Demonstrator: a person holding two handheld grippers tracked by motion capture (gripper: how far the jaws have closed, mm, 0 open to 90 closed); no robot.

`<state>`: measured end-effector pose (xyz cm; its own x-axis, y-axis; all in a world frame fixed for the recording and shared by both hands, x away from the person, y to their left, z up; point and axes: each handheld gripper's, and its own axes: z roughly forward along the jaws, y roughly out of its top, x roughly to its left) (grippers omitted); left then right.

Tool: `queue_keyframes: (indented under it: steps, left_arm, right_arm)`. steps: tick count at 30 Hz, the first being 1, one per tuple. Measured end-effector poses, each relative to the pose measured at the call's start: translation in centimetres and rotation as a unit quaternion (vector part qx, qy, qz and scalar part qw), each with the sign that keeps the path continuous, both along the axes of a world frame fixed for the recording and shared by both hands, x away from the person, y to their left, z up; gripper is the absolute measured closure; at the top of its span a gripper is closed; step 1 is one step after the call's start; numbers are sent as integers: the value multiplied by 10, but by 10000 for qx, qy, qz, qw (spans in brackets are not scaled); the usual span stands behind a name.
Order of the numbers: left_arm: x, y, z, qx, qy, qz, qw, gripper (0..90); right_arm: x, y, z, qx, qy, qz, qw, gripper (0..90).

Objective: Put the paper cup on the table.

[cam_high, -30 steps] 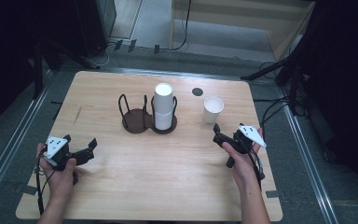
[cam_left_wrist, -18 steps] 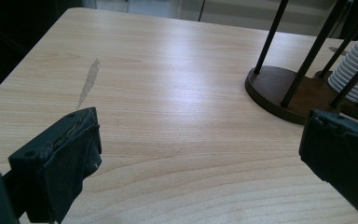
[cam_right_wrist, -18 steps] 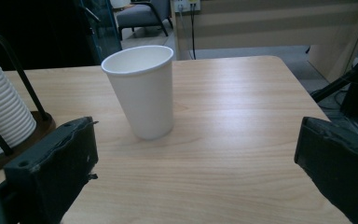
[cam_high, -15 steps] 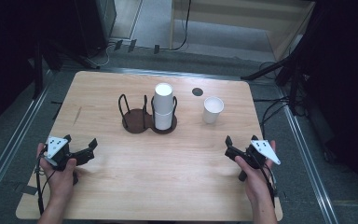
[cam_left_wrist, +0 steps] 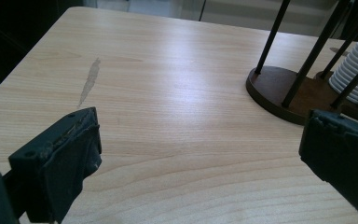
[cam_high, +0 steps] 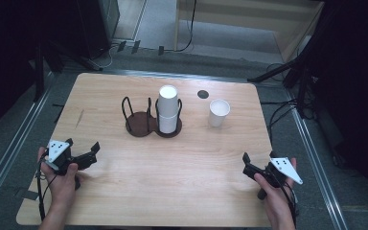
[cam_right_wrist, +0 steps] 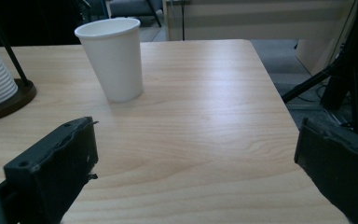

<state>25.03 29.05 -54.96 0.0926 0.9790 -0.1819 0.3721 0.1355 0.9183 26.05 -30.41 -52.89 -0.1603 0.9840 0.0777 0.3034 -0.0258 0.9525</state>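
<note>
I'm holding both tongs released — left tongs (cam_high: pixel 90 154), right tongs (cam_high: pixel 247 164) — near the table's (cam_high: pixel 172 182) front corners, well apart from the paper cup (cam_high: pixel 218 112).

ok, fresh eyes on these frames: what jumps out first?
The tall stack of white cups in the right ring of the dark two-ring holder at the table's middle, with the left ring empty. Next, the single white cup standing upright alone to its right. The left gripper and right gripper sit near the front corners, fingers spread, holding nothing.
</note>
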Motion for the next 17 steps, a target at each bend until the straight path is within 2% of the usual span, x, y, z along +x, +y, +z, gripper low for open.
queue_keyframes:
  steps: [2, 12, 17]
  left_arm:
    - [0, 0, 0, -14, 6, 1, 10000, 0]
    - [0, 0, 0, -16, -10, -32, 10000, 0]
    - [-1, -2, 0, 64, -17, -49, 10000, 0]
  right_arm:
    - [-2, -3, -2, 36, 45, 32, 10000, 0]
    - [-6, -6, -7, -83, 133, 133, 9998, 0]
    - [-3, -5, -5, 9, 94, 143, 9999, 0]
